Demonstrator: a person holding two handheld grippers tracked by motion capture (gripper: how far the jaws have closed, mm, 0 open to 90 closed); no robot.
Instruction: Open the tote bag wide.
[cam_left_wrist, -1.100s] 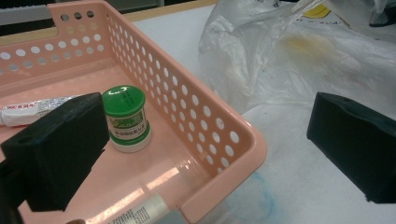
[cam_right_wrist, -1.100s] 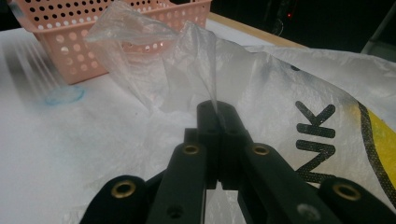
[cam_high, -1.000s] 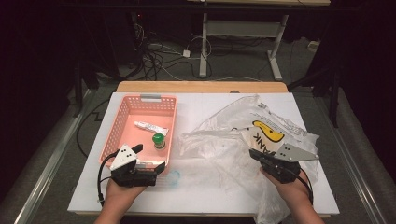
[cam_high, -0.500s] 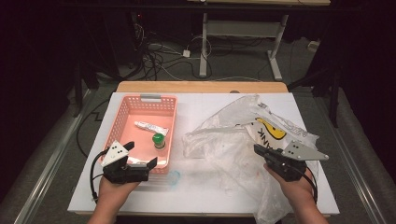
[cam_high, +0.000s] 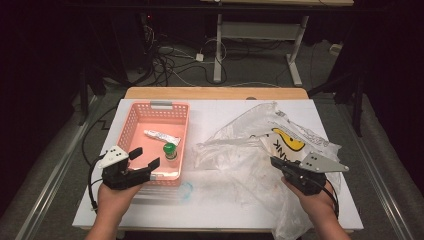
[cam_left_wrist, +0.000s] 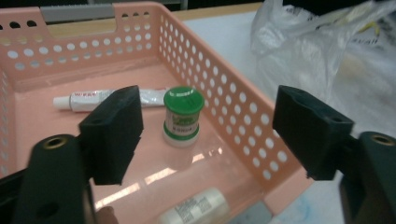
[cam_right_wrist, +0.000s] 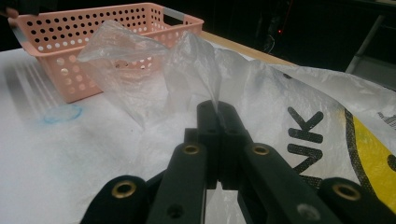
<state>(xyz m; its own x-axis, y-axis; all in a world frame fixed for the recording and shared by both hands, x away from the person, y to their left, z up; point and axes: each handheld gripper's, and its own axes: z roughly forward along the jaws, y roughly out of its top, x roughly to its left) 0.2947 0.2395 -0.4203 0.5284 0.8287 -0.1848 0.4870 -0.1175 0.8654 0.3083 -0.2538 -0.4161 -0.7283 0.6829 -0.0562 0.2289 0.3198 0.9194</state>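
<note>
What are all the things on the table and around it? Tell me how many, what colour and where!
basket: one, pink, left part of the table
tube: one, white, lying in the basket
small jar: one, green lid, standing in the basket near the tube
roll: one, white, lying at the basket's near end
plastic bag: one, clear with yellow and black print, right part of the table
table: one, white top
cables: several, dark, on the floor behind the table
left gripper: one, black, jaws apart and just been closing, nothing between them, at the basket's near end
right gripper: one, black, shut on the plastic bag
</note>
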